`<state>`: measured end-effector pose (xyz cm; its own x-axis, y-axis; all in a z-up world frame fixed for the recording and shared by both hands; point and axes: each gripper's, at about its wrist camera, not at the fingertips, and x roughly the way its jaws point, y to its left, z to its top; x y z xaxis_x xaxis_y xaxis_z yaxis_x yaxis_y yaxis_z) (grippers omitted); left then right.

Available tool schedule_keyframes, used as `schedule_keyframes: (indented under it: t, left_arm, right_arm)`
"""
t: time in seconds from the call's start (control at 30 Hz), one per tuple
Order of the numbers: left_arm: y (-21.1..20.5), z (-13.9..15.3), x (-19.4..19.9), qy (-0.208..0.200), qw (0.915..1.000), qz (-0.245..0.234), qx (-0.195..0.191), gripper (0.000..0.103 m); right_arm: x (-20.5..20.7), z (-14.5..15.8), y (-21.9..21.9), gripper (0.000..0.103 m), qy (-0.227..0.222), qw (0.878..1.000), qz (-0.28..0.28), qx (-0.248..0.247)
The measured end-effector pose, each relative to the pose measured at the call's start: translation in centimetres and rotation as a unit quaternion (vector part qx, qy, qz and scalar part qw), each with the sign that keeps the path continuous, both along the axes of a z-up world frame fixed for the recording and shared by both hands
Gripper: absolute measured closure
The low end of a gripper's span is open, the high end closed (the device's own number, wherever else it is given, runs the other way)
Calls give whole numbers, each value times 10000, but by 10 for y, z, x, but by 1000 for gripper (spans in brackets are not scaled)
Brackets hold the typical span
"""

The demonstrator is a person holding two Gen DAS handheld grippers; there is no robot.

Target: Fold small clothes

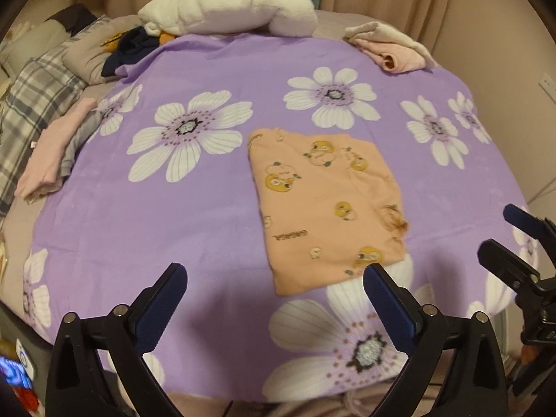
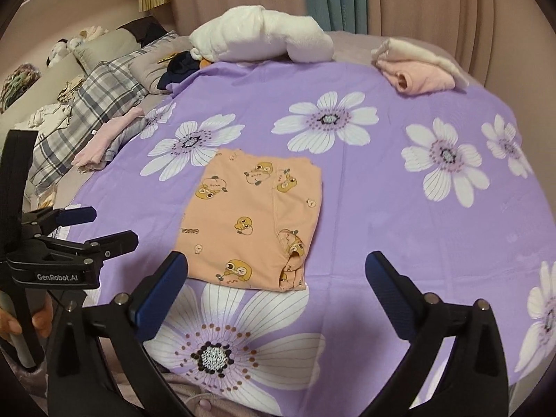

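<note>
Folded and let go!
Peach top (image 1: 323,208) lies flat mid-bed on the purple sheet (image 1: 173,226); left gripper (image 1: 274,299) and right gripper (image 2: 274,288) gape wide, empty. Only the right view catches a hand (image 2: 21,319).

- We are seeing soft, warm indoor light falling evenly across the purple floral sheet (image 1: 208,208).
- We are noticing faint shadows spreading near the bottom.
- Fisheye bending is curving the edges, with dark vignetted corners and slightly soft detail.
</note>
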<state>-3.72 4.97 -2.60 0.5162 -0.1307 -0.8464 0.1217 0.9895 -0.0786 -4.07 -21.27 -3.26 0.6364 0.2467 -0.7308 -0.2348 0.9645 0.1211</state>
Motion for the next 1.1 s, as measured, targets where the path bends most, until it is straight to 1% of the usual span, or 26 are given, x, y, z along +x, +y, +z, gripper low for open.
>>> schedule_keyframes:
  t: [0.07, 0.13, 0.23, 0.37, 0.5, 0.8, 1.1]
  left_arm:
    - [-2, 5, -3, 42, 10000, -10, 21, 3]
    - [-6, 5, -4, 60, 9999, -20, 101, 3]
    - [-12, -1, -6, 182, 9996, -34, 213, 3]
    - [-13, 0, -12, 225, 9991, -32, 358, 3]
    - [-12, 6, -17, 171, 9991, 7, 382, 3]
    - [-14, 14, -23, 32, 9984, -30, 566, 3]
    - [-16, 13, -23, 80, 9985, -68, 535, 3]
  right_arm:
    - [-5, 8, 0, 0, -16, 10000, -18, 6]
    - [-6, 9, 0, 0, 126, 9999, -29, 32]
    - [-3, -3, 0, 0, 450, 9989, -110, 44]
    - [-7, -13, 4, 0, 679, 9976, -91, -38]
    - [-11, -9, 6, 0, 567, 9982, -94, -194]
    - [-12, -4, 6, 0, 479, 9986, -85, -215]
    - [-12, -5, 5, 0, 500, 9985, -94, -195]
